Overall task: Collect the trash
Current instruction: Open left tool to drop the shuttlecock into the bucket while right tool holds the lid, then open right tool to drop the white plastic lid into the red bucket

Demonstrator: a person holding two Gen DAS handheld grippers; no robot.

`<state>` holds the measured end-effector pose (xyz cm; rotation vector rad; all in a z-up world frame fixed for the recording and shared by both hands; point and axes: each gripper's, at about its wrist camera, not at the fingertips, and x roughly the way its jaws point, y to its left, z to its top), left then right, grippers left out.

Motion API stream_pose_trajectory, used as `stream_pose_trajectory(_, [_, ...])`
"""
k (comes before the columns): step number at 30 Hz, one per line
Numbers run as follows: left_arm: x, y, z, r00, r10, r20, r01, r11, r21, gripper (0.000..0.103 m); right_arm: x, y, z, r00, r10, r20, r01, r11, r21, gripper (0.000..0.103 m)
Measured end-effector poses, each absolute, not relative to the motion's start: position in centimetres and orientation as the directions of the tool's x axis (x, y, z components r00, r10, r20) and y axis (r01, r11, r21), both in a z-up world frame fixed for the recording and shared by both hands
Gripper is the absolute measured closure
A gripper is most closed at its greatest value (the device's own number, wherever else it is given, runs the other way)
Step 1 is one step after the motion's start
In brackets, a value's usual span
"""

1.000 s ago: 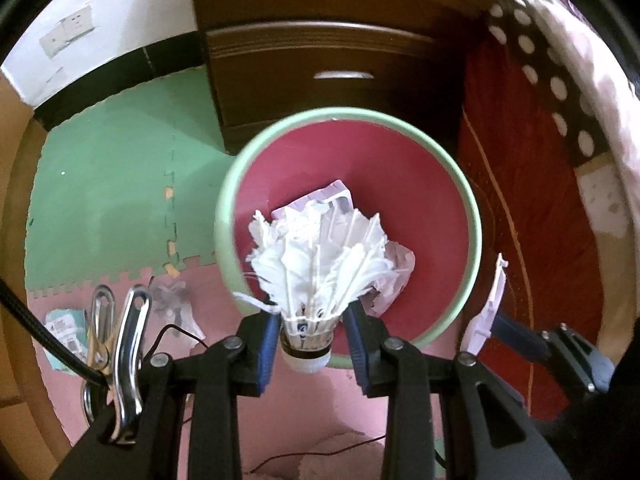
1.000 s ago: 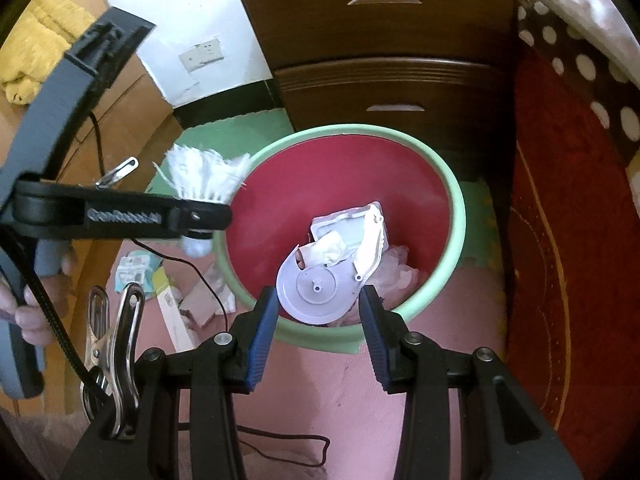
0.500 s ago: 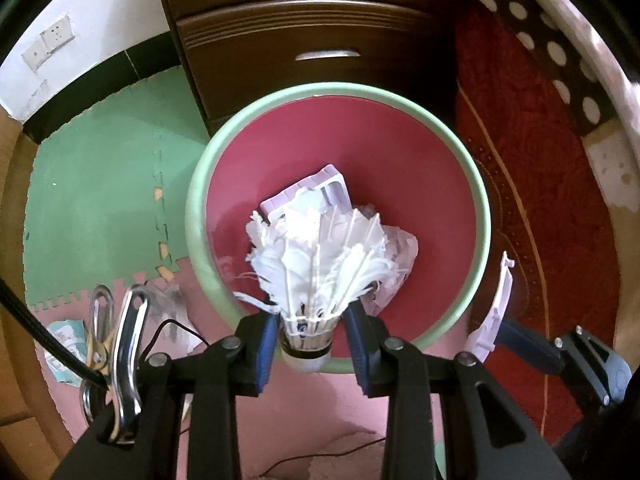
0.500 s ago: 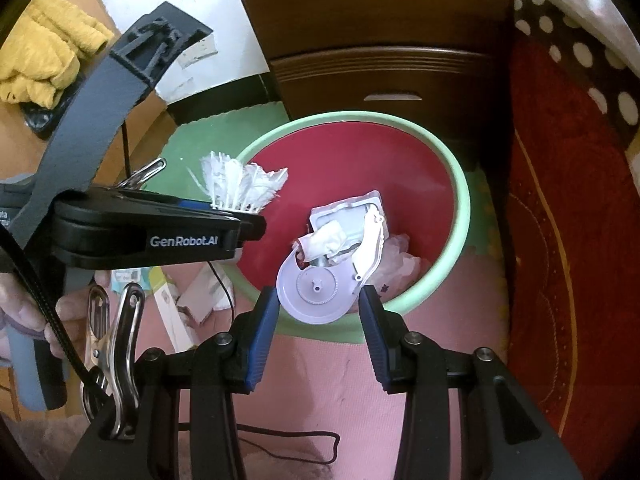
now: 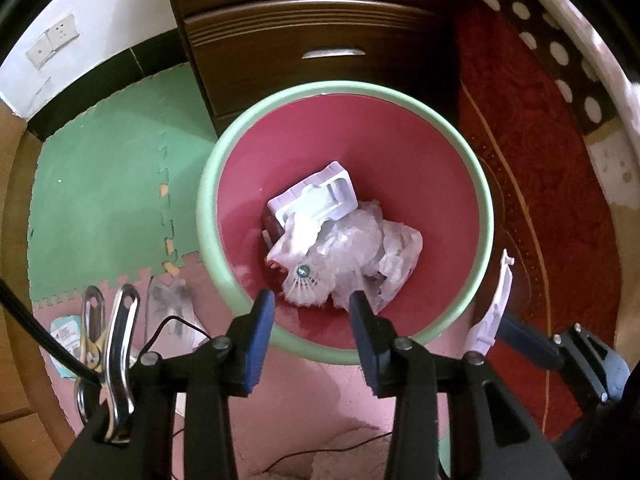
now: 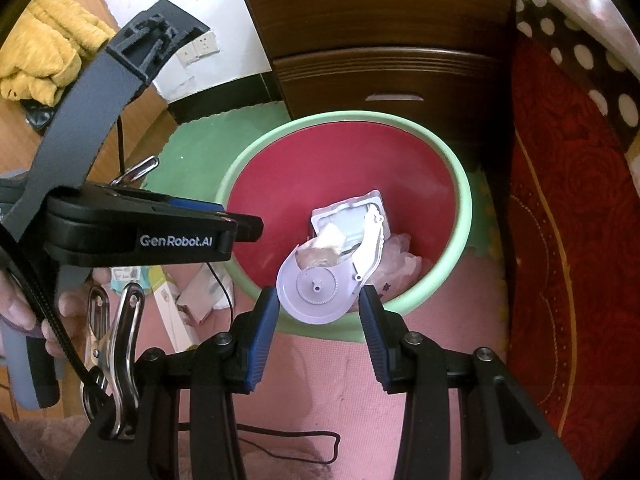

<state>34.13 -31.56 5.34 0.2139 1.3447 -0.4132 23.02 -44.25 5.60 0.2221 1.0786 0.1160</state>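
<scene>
Plastic, thin and stiff: the white disc-shaped casing point(image 6: 320, 286) is light trash, clamped edge to edge by the right gripper point(image 6: 318, 312) above the bin point(image 6: 460, 184) near rim. The left gripper point(image 5: 312, 312), empty, is opening over the shuttlecock point(image 5: 304, 280) lying inside. Floor litter point(image 6: 200, 292) sits beside the bin; nothing blocks the drop.

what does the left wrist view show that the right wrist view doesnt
Only the left wrist view: the shuttlecock lying in the bin, below the left gripper, whose jaws are opening with nothing between them. Only the right wrist view: the right gripper shut on a round plastic disc, and a yellow cloth. Both: the green-rimmed bin, a white plastic tray inside, and the wooden drawers.
</scene>
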Motion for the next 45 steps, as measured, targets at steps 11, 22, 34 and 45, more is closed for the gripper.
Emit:
stream_pose_trajectory(11, [34.0,-30.8,5.9,0.18,-0.162,-0.97,0.405,0.911,-0.077,0.063,23.9,-44.1,5.7,0.479,0.202,-0.854,0.019,0.97,0.241,0.061])
stream_pose_trajectory(22, [34.2,-29.4,6.0,0.187,-0.161,-0.969,0.376,0.923,-0.08,0.063,24.9,-44.0,5.4,0.474,0.192,-0.859,0.017,0.974,0.227,0.061])
stream_pose_trajectory(34, [34.2,-29.1,5.7,0.191,-0.151,-0.97,0.38,0.922,-0.069,0.063,25.6,-44.4,5.0,0.469,0.174,-0.866,0.038,0.975,0.217,0.061])
stream_pose_trajectory(45, [34.1,-28.9,5.6,0.19,-0.14,-0.972,0.387,0.92,-0.057,0.063,25.9,-44.4,4.5,0.458,0.18,-0.871,0.051,0.972,0.228,0.06])
